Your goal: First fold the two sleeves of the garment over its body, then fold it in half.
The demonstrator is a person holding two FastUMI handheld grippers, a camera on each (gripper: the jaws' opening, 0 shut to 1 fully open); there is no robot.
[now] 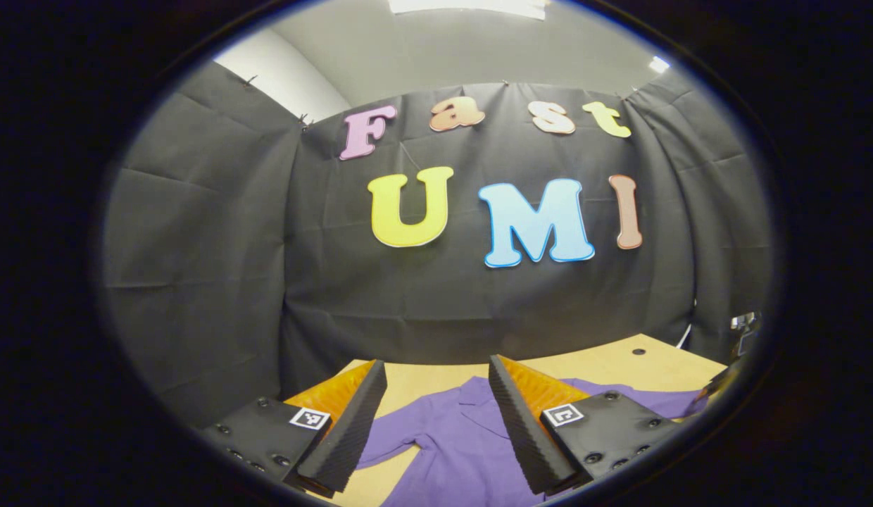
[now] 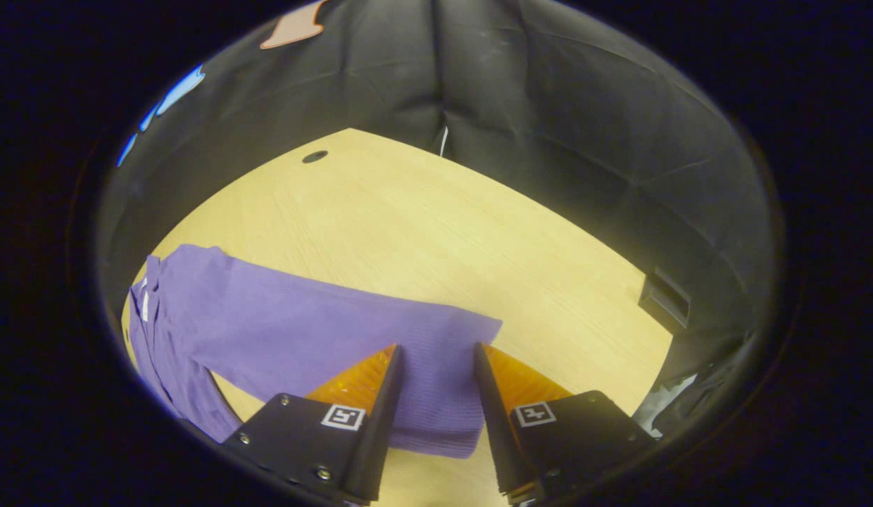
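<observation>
Purple knit garment (image 2: 296, 324) lies flat on the pale wooden worktop (image 2: 436, 218). In the right gripper view one sleeve (image 2: 380, 338) runs out straight from the body toward 4 o'clock, its cuff end (image 2: 454, 394) sitting between the fingers of the right gripper (image 2: 431, 355). Those fingers are spread apart, cloth visible in the gap, nothing pinched. Collar and body sit off at 9 o'clock in that view.

In the left gripper view the collar (image 1: 472, 394) and shoulder area lie at 6 o'clock, below the left gripper (image 1: 436, 373), whose fingers stand wide apart and hold nothing. The other sleeve (image 1: 391, 440) trails toward 7 o'clock.

Handling, as judged: light, limp ribbed knit. It will drape and sag from any single hold, will not keep an edge by itself, and may drag across the smooth wood rather than pivot. Not fragile; not notably slippery between pads.

Where to hold: the cuff edge, pinching both layers near the sleeve end, so the sleeve lifts as a strip. A hold mid-sleeve would likely bunch it. For the body fold, hem corners or shoulders look best.

The right sleeve lies extended, not over the body.
</observation>
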